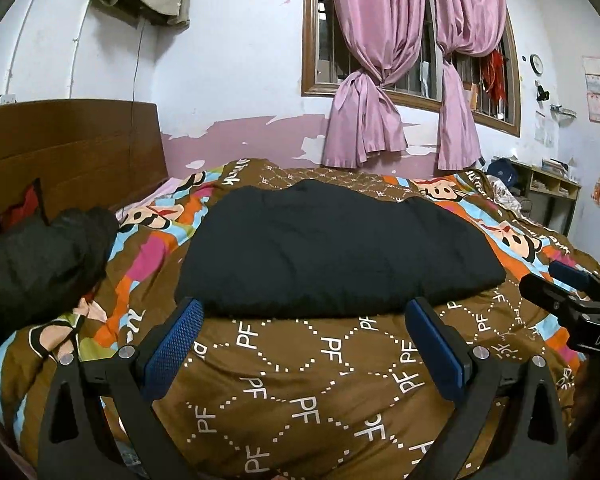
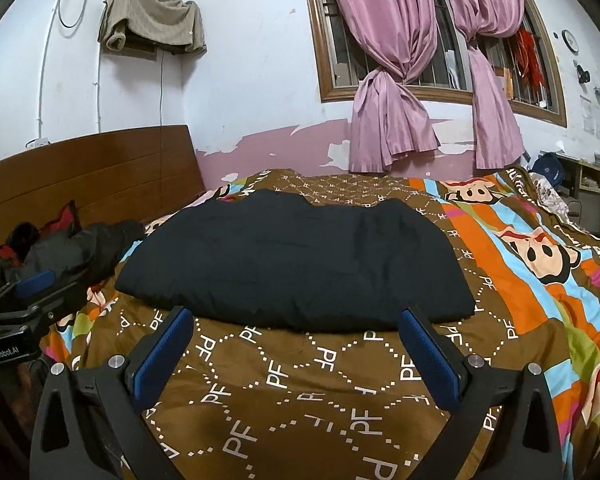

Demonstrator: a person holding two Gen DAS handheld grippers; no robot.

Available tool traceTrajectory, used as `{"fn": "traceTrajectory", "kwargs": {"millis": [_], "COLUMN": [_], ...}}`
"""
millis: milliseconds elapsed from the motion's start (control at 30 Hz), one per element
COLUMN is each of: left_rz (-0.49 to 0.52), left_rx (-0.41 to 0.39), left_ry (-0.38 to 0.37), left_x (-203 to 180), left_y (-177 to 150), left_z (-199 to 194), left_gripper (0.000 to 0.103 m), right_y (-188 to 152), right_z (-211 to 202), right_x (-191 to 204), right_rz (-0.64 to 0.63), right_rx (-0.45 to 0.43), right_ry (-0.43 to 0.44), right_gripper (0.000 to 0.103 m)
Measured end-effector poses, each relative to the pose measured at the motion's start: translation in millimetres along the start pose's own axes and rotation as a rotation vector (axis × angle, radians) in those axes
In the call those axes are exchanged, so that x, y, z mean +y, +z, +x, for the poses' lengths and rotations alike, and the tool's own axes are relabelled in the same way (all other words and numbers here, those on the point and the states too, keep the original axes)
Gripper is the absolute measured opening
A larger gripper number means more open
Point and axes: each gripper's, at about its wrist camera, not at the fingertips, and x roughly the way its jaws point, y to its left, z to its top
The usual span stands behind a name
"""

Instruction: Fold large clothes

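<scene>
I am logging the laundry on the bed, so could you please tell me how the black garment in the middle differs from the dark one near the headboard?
The black folded garment lies flat as a neat wide slab with even edges in the middle of the quilt; the dark crumpled garment sits bunched in a heap at the quilt's edge by the headboard. The folded one looks deep black, the crumpled one greyer. Both rest on the bed, untouched by either gripper.

A lived-in home bedroom: a bed with a wooden headboard (image 2: 88, 172) and a cartoon-print quilt (image 2: 500, 248), pink tied curtains (image 2: 392, 80) over a barred window (image 2: 440, 76), peeling painted walls, a small wall clock (image 2: 569, 41).
</scene>
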Motion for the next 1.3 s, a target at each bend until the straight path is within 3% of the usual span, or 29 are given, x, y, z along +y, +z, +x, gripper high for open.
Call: {"fn": "traceTrajectory", "kwargs": {"millis": [1300], "left_rz": [0.007], "left_rx": [-0.005], "left_ry": [0.002], "left_x": [-3.6], "left_y": [-0.8], "left_z": [-0.3], "left_gripper": [0.099], "right_y": [-1.4], "right_z": [0.2], "right_x": [-1.8], "right_rz": [0.005], "right_rx": [-0.002], "right_ry": [0.000], "right_gripper": [0.103]}}
